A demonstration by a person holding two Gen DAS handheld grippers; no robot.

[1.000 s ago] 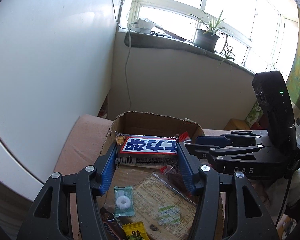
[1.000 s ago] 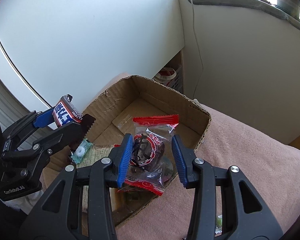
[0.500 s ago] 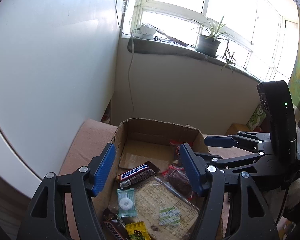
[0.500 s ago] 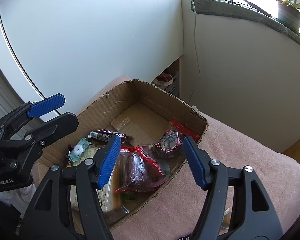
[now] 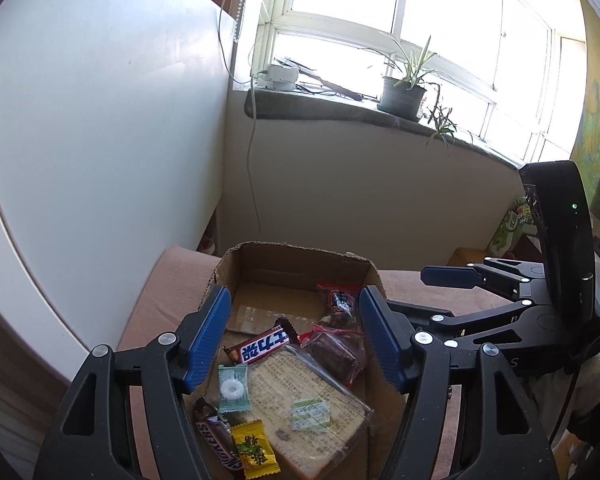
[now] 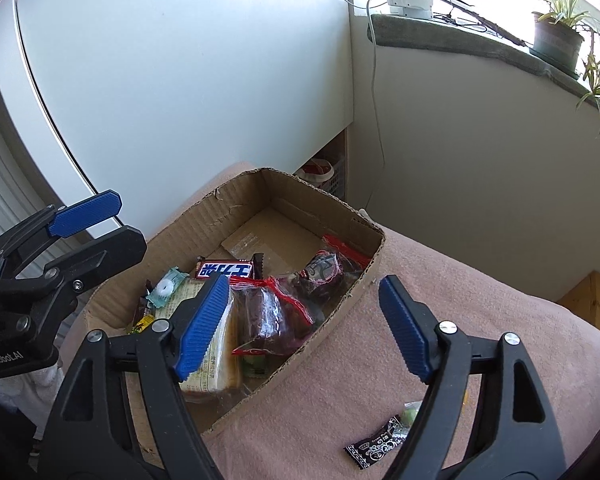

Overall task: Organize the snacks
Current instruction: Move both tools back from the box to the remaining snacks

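Both grippers hang over the box (image 6: 374, 258) with nothing in them. The left gripper (image 5: 294, 334) has its fingers wide apart. The right gripper (image 6: 304, 324) has its fingers wide apart too.

Most snacks lie in the box. There is a blue bar (image 5: 262, 346), a mint (image 5: 232, 388), a yellow candy (image 5: 254, 450), a brown bar (image 5: 216, 440), a big cracker pack (image 5: 312, 404) and two red bags, one near (image 6: 270, 318) and one far (image 6: 328, 266).

One snack is not in the box. A small black pack (image 6: 374, 446) lies on the pink blanket (image 6: 480, 300), outside the box wall, low and to the right. It sits just under the right gripper's right finger (image 6: 404, 324). Its long side runs slanted, from low left up to the right. There is a bit of green (image 6: 410, 416) at its top end, maybe another candy, but it is partly hidden.

I think this pack should go in the box next. The right gripper is much nearer to it. It would have to dip down and turn so the fingers close across the short side of the pack.

Only the right camera shows the black pack. The left camera cannot see it at all. But the left camera looks straight down into the box and shows the yellow candy and brown bar well, which the right camera mostly hides behind its own left finger (image 6: 204, 320).
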